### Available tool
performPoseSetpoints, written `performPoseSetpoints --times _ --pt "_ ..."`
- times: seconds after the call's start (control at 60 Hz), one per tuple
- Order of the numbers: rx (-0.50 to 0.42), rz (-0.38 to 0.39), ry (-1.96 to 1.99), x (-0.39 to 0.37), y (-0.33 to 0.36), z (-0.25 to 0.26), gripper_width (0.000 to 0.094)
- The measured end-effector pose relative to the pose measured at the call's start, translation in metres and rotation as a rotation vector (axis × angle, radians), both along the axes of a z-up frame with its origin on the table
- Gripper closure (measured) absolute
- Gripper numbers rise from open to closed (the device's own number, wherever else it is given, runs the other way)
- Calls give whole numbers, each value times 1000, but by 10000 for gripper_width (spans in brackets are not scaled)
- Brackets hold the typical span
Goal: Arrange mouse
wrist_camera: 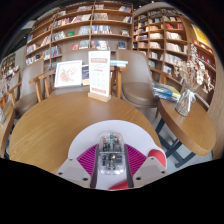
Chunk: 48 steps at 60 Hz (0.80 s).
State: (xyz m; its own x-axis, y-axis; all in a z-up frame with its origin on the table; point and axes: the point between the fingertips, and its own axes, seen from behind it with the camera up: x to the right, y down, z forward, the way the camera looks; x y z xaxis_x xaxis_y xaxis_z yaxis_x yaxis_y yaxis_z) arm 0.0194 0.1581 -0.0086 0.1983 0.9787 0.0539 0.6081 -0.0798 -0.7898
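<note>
While the gripper (pixel 112 172) is held above the table (pixel 60 122), the mouse (pixel 111 150) is gripped between clenched jaws, its long axis pointing ahead.

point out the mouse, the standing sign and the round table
mouse (pixel 111 150): gripper view, its translucent top shell, between the tongs.
standing sign (pixel 100 77): gripper view, middle of its front face.
round table (pixel 55 120): gripper view, bare wooden top.

From my seat, the mouse (pixel 111 152) sits between the tongs (pixel 112 160) on the desk (pixel 50 120); a standing sign (pixel 99 76) at twelve o'clock, bookshelves (pixel 85 25) behind it.
</note>
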Motion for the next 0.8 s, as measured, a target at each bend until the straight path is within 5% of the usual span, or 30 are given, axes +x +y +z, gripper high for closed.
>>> performPoseSetpoints --times 0.183,0.3,0.8 --pt "19 16 12 0 1 -3 425" --pt "41 -10 17 6 7 10 69" --pt "53 47 70 185 -74 108 82"
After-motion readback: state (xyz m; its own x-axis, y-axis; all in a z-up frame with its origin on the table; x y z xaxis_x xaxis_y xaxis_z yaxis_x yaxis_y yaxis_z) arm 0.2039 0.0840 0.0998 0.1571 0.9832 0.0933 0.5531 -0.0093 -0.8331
